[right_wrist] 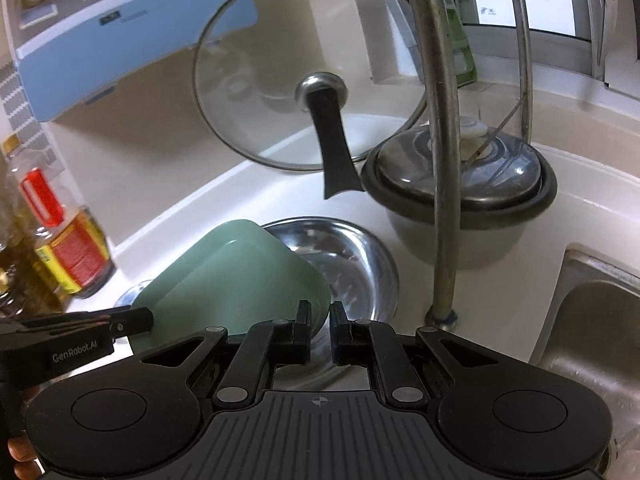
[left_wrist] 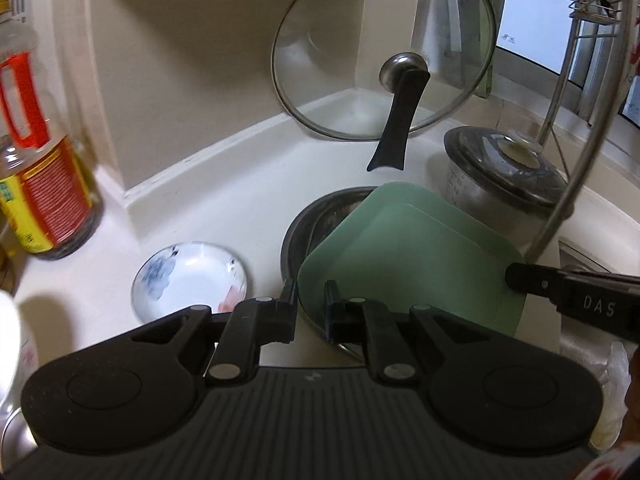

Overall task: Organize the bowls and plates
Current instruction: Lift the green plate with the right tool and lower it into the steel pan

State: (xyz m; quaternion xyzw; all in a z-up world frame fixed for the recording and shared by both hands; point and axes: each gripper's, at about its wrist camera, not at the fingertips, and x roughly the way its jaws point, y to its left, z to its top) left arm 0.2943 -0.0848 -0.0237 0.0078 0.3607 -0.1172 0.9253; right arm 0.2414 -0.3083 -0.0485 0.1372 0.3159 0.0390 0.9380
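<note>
Left view only: painted bowl (left_wrist: 188, 280) beside green plate (left_wrist: 412, 256).

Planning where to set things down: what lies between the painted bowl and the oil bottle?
Bare white counter separates the painted bowl from the oil bottle; the left wrist view shows it.

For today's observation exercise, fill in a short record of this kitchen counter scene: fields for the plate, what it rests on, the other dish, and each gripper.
plate: green square plate, tilted
rests on: steel basin, leaning over its rim
other dish: blue-patterned white bowl, apart on the counter, left of the basin
left gripper: shut on the plate's near edge
right gripper: jaws narrow at the plate's corner; grip unclear
behind: glass lid, propped upright
</note>
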